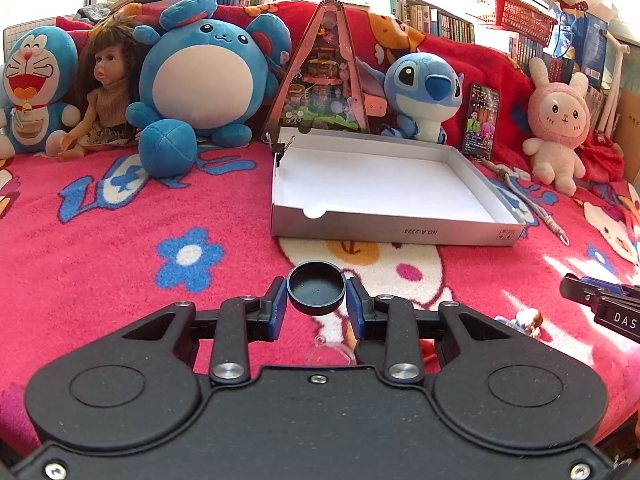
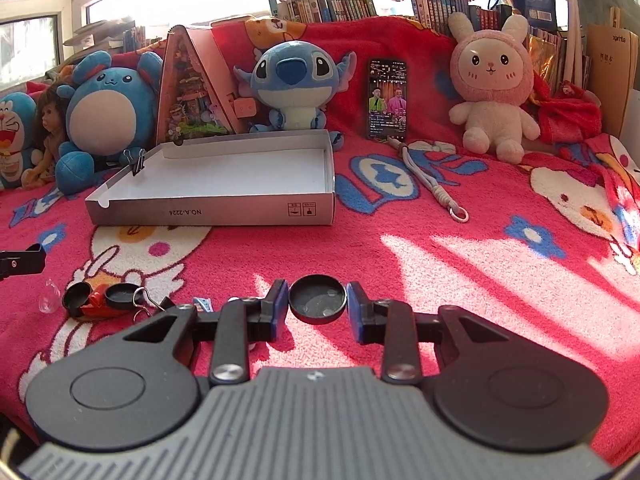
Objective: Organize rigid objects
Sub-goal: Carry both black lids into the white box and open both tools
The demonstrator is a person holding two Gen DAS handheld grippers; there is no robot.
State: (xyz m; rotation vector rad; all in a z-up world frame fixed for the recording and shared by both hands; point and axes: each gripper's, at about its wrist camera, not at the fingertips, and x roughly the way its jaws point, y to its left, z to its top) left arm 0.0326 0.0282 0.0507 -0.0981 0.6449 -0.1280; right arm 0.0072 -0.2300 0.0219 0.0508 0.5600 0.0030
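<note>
- Left gripper [image 1: 317, 300] pinches a black cap [image 1: 317, 288], open side up, in front of the white box [image 1: 400, 232].
- Right gripper [image 2: 318, 300] clamps a second cap [image 2: 318, 299] before the box [image 2: 216, 212].
- Only the right wrist view shows loose caps [image 2: 100, 298] — left of its gripper, before the box.

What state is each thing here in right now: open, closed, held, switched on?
Left gripper: shut on a black round plastic cap.
Right gripper: shut on a second black round cap.
Shallow white cardboard box: open, nothing visible inside.
Upright black smartphone: screen lit.
</note>
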